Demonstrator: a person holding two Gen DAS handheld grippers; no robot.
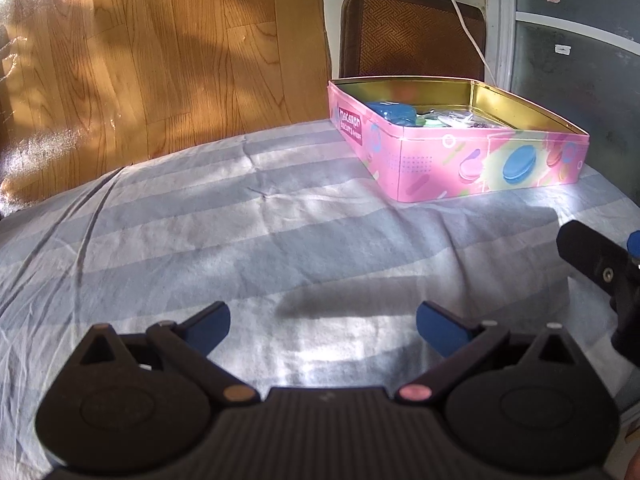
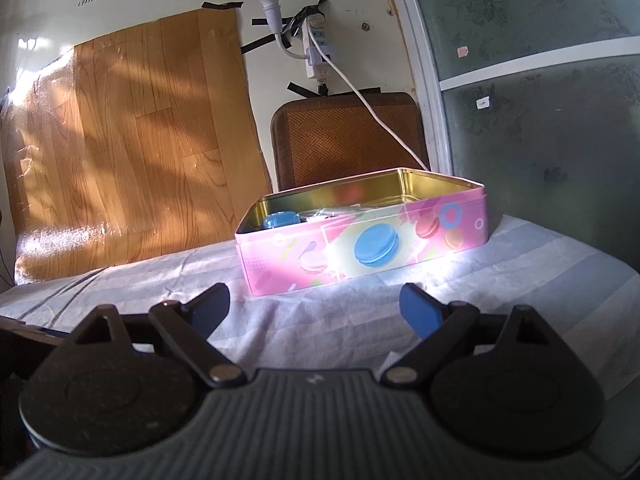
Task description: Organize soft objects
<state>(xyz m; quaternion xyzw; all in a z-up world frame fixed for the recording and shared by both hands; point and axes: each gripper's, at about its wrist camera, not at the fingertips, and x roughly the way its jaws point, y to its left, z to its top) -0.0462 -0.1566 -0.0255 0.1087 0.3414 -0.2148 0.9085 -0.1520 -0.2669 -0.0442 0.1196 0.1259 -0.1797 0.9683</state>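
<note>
Although small items, a blue round piece (image 2: 280, 219) among them, lie inside the pink macaron tin (image 2: 360, 248) on the striped bedsheet (image 1: 240, 240), both grippers stand spread wide and empty. Left gripper (image 1: 323, 328) and right gripper (image 2: 315, 306) hover nearby; nudging the light tin could slide it off.

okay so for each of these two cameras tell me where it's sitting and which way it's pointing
Left wrist: sits on the left gripper, low over the striped sheet, facing the pink tin ahead and to its right; its own open jaws show, plus part of the right gripper at the right edge.
Right wrist: sits on the right gripper, low above the sheet, facing the tin's long side nearly head-on; only its own open jaws show.
Shared: the open tin with a blue item inside, the sheet, the brown woven cushion, the wood-pattern panel.
</note>
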